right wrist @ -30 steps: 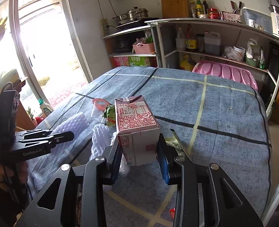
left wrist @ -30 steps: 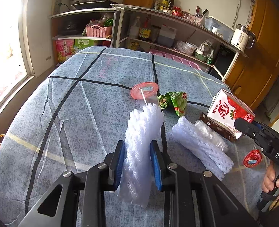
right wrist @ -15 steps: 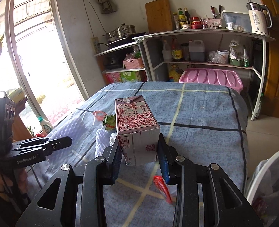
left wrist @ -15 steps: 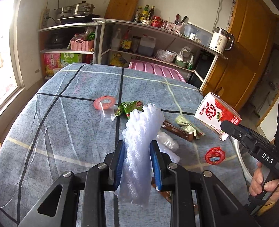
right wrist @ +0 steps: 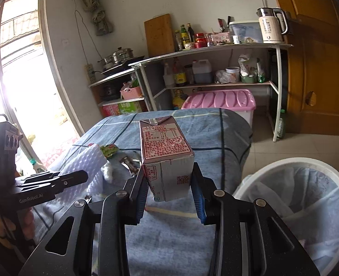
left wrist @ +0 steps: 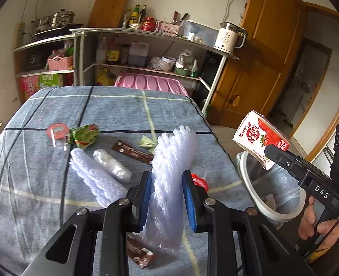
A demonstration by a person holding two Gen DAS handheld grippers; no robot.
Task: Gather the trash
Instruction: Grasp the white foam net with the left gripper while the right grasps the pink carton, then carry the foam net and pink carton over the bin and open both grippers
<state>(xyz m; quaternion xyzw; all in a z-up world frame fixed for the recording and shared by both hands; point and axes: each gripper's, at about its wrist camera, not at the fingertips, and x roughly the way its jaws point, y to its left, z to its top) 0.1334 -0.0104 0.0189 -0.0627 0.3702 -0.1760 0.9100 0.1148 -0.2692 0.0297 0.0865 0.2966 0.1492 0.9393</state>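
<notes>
My left gripper [left wrist: 167,179] is shut on a white foam net sleeve [left wrist: 171,172] and holds it upright above the blue checked table [left wrist: 114,110]. My right gripper [right wrist: 169,181] is shut on a strawberry milk carton [right wrist: 166,156]; in the left wrist view the carton [left wrist: 259,138] hangs over the edge of the white trash bin [left wrist: 273,209], which stands at the table's right end. The bin [right wrist: 312,161] is lined with a bag. The left gripper and its sleeve [right wrist: 82,168] show at the left of the right wrist view.
On the table lie a second foam sleeve [left wrist: 93,174], a clear plastic roll [left wrist: 111,165], a green wrapper [left wrist: 84,134], a pink lid [left wrist: 57,130], a brown wrapper [left wrist: 132,151] and a red cap [left wrist: 200,180]. Shelves [left wrist: 146,53] and a pink bin [right wrist: 220,101] stand behind; a wooden door [right wrist: 319,69] is at right.
Both grippers have swung right with their loads. The trash bin has come into view, and the carton is now above its near edge.
</notes>
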